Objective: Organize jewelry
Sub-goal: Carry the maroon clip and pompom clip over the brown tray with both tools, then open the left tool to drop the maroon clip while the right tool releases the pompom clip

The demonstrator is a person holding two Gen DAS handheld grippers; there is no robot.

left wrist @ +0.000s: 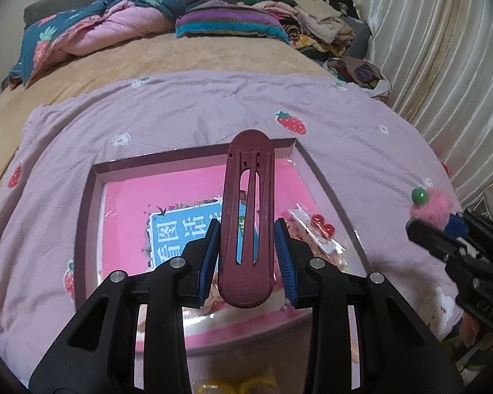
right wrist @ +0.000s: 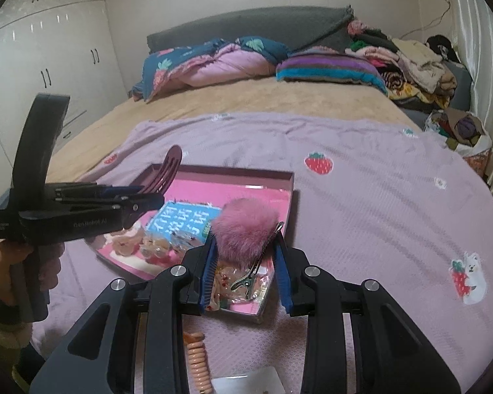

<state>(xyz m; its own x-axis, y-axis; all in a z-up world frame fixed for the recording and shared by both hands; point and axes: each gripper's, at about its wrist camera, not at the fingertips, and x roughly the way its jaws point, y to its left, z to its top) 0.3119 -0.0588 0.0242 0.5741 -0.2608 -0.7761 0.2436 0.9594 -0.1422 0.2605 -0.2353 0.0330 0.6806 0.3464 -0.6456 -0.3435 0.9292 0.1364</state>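
Left claw (left wrist: 246,256): clamped on a maroon hair clip (left wrist: 248,216), a long oval barrette with slotted prongs. The clip stands up out of the blue pads and leans away toward 12 o'clock, held above the box. The right wrist view shows the same claw from the side (right wrist: 148,197), with the clip (right wrist: 169,170) curving up out of its tip and a hand (right wrist: 3,269) on the grip at 8 o'clock.

Right claw (right wrist: 246,259): clamped on a pink pompom clip (right wrist: 243,233). The fluffy ball sits between the pads, and its metal alligator clip hangs at 5 o'clock of the ball. From the left wrist view this claw (left wrist: 450,229) shows at 3 o'clock with the pompom (left wrist: 432,205) at its tip.

Shallow box (left wrist: 85,216), dark-rimmed with a pink lining: lies on the lilac strawberry-print blanket (left wrist: 180,115) on the bed, directly beneath both claws. It holds a blue printed card (right wrist: 184,223) and small bagged trinkets with red beads (left wrist: 322,226).

A coiled orange hair tie (right wrist: 199,361) lies on the blanket at 6 o'clock of the box, apart from it.
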